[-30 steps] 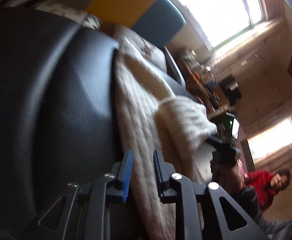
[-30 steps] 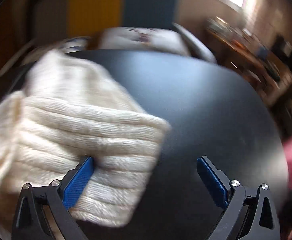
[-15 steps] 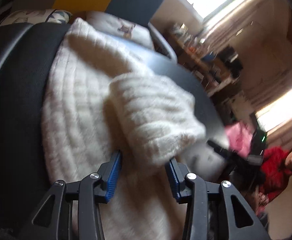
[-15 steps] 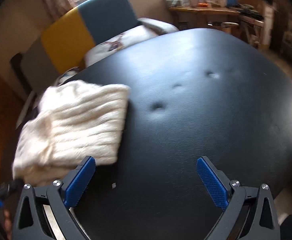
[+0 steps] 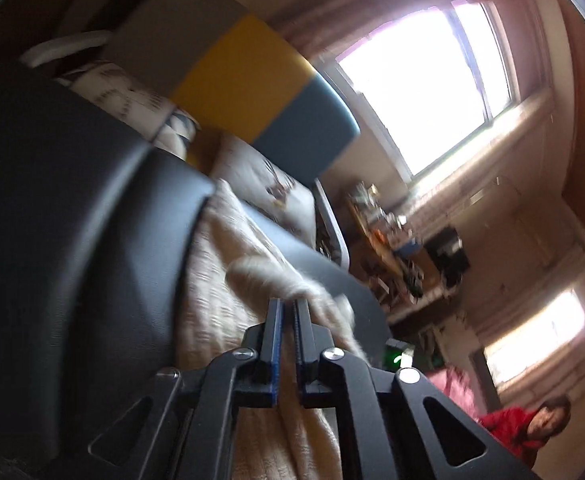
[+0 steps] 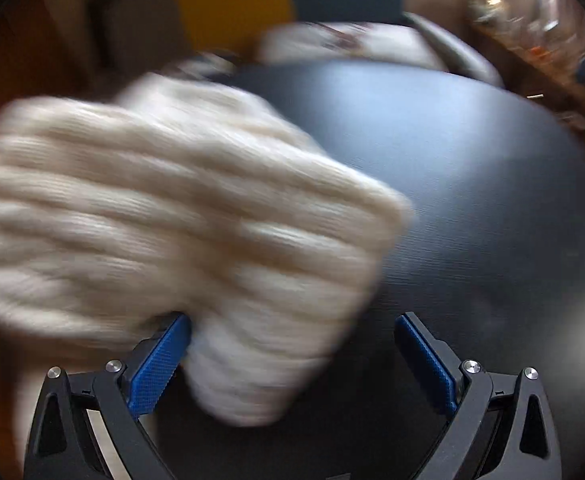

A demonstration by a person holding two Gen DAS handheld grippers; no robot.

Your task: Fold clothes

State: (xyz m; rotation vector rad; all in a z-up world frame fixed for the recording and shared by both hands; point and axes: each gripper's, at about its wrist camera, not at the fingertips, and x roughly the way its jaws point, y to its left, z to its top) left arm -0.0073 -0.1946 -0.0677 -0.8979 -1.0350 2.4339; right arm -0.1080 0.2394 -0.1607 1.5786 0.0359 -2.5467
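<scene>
The cream ribbed knit sweater lies folded on the black leather-textured table, toward its 9 o'clock side. The left gripper is clenched on a fold of the sweater's edge. The right gripper is spread wide, its left finger touching the blurred knit at 7 o'clock.

Daylight blazed from a blown-out window at two o'clock in the left wrist view, leaving the black cushion at nine o'clock dim, while motion blur smeared the cream knit sweater in the right wrist view and fisheye curvature darkened every corner.
</scene>
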